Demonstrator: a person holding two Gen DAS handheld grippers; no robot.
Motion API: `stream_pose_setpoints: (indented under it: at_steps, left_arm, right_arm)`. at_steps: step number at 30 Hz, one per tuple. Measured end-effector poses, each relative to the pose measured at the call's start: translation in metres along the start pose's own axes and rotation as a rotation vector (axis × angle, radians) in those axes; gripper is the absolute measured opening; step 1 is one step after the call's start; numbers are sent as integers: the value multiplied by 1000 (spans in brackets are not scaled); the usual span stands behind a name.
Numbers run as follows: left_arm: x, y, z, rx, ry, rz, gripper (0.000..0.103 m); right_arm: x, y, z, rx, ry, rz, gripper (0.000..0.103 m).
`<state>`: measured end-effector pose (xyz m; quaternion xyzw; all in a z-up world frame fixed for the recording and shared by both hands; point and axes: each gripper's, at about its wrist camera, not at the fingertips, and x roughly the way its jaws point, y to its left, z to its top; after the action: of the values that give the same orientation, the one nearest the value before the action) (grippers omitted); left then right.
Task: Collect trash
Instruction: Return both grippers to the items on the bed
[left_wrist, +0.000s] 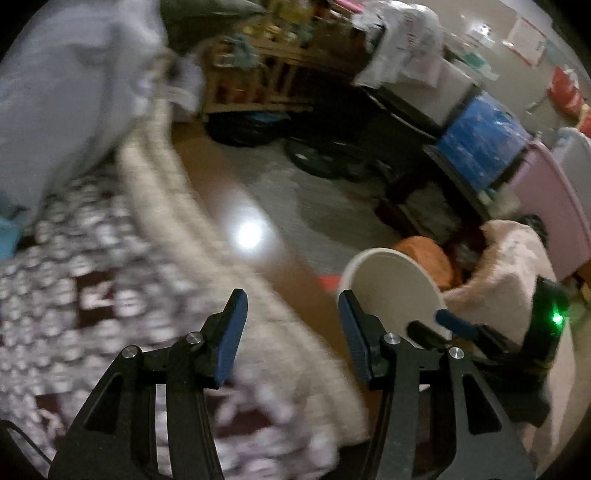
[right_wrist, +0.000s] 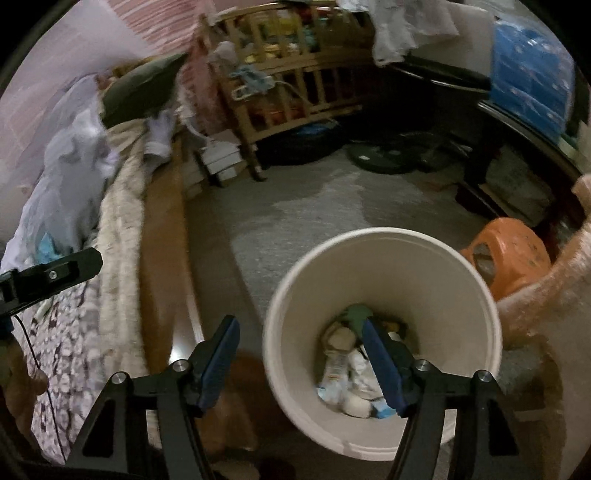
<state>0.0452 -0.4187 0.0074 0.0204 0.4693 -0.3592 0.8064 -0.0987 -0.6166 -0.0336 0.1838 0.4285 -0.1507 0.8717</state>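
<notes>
A white trash bucket (right_wrist: 384, 266) stands on the floor beside the bed, with several pieces of trash (right_wrist: 343, 369) lying at its bottom. My right gripper (right_wrist: 301, 354) is open and empty above the bucket's near rim, its right finger over the opening. The bucket also shows in the left wrist view (left_wrist: 388, 280), with the right gripper (left_wrist: 439, 325) at its rim. My left gripper (left_wrist: 291, 325) is open and empty over the patterned bedspread (left_wrist: 92, 295) at the bed's edge. It also shows at the left edge of the right wrist view (right_wrist: 55, 275).
An orange plastic stool (right_wrist: 513, 254) stands right of the bucket. A wooden crib (right_wrist: 291, 77) full of things stands at the back. A dark table (right_wrist: 517, 122) with a blue box (right_wrist: 532, 70) is at the right. Grey carpet (right_wrist: 314, 206) lies between.
</notes>
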Motion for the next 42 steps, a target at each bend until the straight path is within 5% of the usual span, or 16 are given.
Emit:
stream_pose_setpoints:
  at_steps: [10, 19, 35, 42]
  left_arm:
    - [-44, 89, -19, -51, -64, 216, 50]
    - [-74, 153, -29, -136, -95, 320, 50]
    - [-131, 291, -76, -364, -102, 412, 50]
    - [-142, 345, -87, -377, -86, 442, 54]
  right_arm:
    - [8, 90, 9, -150, -1, 97, 66]
    - [22, 164, 17, -258, 6, 161, 67]
    - [60, 310, 19, -419, 65, 316, 70]
    - [91, 367, 27, -469, 93, 356, 71]
